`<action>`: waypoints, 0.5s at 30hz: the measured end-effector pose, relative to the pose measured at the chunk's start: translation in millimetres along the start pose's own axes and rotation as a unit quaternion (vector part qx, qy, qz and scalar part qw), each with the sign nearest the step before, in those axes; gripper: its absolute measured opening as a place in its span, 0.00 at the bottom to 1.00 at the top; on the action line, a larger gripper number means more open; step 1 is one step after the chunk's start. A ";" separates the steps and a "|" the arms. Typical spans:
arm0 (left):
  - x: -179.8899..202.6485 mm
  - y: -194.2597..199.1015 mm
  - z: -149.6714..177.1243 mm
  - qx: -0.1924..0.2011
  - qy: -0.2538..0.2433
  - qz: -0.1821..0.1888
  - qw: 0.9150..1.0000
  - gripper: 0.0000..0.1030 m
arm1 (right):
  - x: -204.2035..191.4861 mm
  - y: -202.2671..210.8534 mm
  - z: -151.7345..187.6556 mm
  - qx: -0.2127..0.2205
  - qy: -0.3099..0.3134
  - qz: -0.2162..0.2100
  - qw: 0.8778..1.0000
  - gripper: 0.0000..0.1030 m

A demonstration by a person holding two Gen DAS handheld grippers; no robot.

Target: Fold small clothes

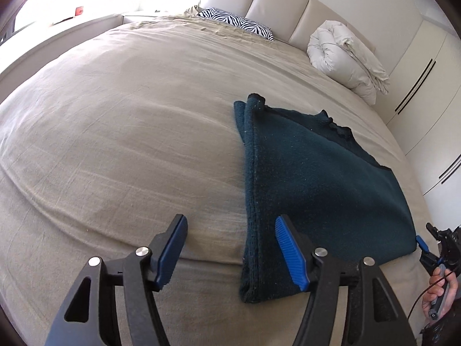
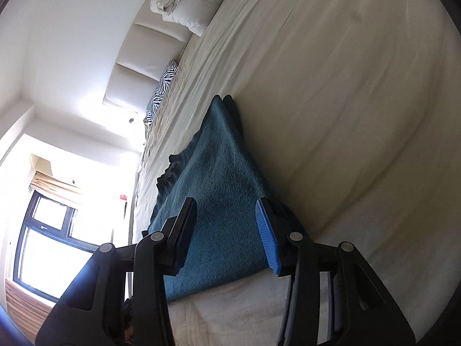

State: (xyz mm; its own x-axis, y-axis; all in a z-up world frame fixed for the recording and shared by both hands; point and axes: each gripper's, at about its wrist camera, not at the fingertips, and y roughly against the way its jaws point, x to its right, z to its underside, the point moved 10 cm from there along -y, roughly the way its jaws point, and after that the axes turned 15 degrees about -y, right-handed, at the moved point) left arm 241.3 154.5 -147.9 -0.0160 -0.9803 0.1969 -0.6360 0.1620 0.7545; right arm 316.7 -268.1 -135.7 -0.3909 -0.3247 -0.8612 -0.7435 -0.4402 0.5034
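Dark teal garment (image 1: 322, 178) lies folded on bed (image 1: 129, 132). Left gripper (image 1: 230, 248) jaws apart, empty, over garment's near edge. Right gripper (image 2: 227, 230) jaws apart, straddling garment, not pressing it.

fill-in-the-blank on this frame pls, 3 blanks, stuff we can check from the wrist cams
1. The dark teal garment lies on the ____.
2. The pillow near the headboard has a ____ print.
3. The left gripper has its jaws ____, with nothing clamped between them.

Missing words: bed; zebra; open
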 end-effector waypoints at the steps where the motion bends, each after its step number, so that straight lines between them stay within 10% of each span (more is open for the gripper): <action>1: 0.9 1.5 -0.5 0.002 0.009 0.015 1.000 0.69 | -1.9 7.6 4.7 -0.002 0.002 -0.005 1.000 0.43; 15: 21.3 -17.4 -11.4 -0.023 0.137 0.199 0.970 0.73 | -87.6 -46.6 119.9 -0.133 0.098 -0.032 0.986 0.57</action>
State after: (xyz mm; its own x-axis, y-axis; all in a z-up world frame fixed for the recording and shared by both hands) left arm 260.8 132.2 -149.8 -0.0430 -0.7734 0.6325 -0.5862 0.5322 0.6108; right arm 320.6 -118.8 -92.0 -0.2161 -0.4329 -0.8752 -0.5840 -0.6611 0.4712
